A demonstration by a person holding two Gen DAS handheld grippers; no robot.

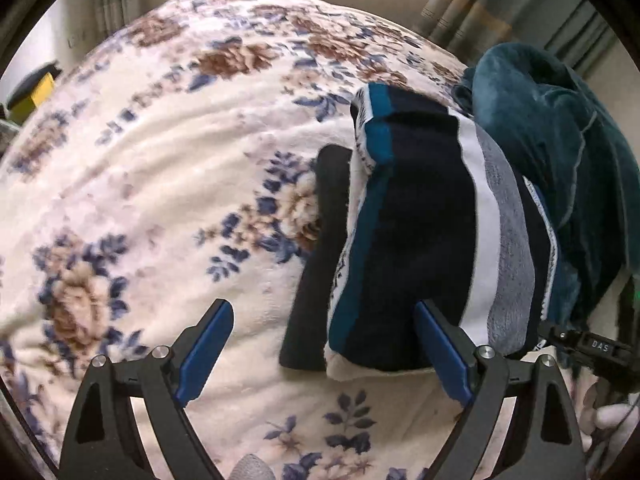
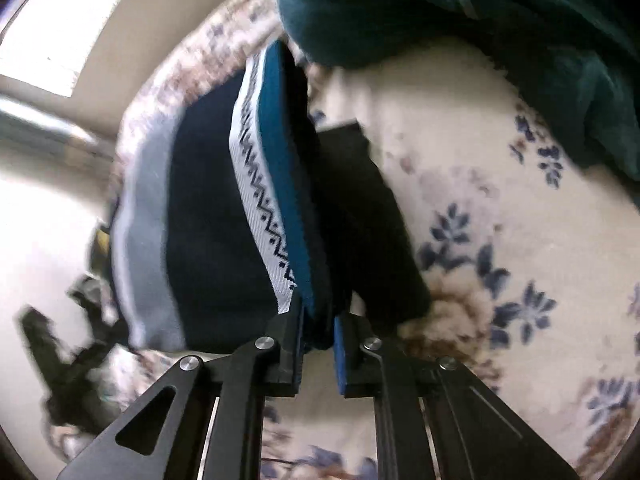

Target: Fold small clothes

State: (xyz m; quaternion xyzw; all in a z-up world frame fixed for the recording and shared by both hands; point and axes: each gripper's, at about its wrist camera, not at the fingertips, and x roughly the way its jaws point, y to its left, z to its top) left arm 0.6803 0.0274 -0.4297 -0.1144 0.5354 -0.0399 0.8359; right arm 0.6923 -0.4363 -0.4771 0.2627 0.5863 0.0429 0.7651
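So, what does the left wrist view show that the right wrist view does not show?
Only the left wrist view: the open left gripper, curtains, a yellow object. Only the right wrist view: the right gripper shut on the striped garment, and a bright window. Both: that garment, the teal fleece, the floral blanket.

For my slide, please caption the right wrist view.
Right hand-held gripper shut on striped garment above floral blanket.
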